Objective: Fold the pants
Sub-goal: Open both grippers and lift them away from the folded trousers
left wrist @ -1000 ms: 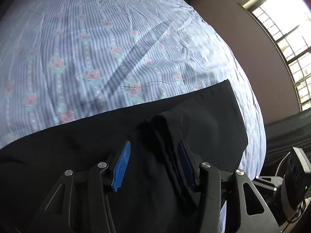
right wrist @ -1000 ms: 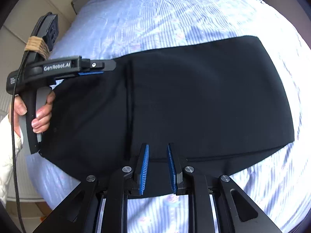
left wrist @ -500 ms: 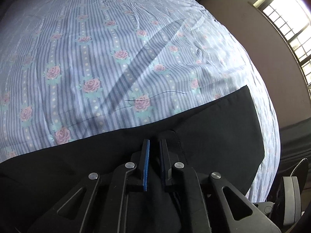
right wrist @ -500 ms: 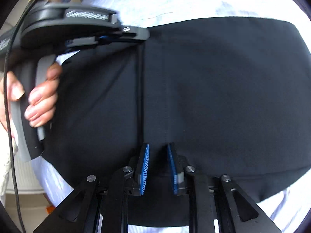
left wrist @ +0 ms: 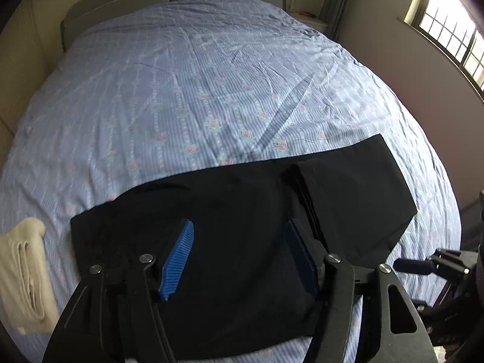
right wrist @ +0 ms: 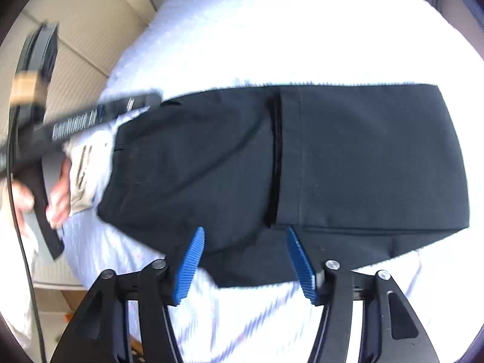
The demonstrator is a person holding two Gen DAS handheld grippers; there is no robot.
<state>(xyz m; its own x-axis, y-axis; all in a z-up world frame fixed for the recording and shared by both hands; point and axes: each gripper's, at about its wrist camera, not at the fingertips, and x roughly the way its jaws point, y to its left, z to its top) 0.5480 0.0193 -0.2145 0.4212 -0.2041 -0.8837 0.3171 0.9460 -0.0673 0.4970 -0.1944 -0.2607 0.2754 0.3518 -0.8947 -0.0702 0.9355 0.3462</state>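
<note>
On the bed [left wrist: 211,84] the black pants [left wrist: 242,227] lie folded flat, and both the left tool [left wrist: 239,257] and right tool [right wrist: 245,260] are opening with nothing gripped. Best to lift straight off so the fold stays neat. Half a second ago both were pinched nearly shut and sat closer to the cloth.

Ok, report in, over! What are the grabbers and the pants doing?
Left tool, right tool: jaws opening, nothing gripped. Black pants folded, flat on bed. Cream folded cloth beside pants, not blocking.
</note>
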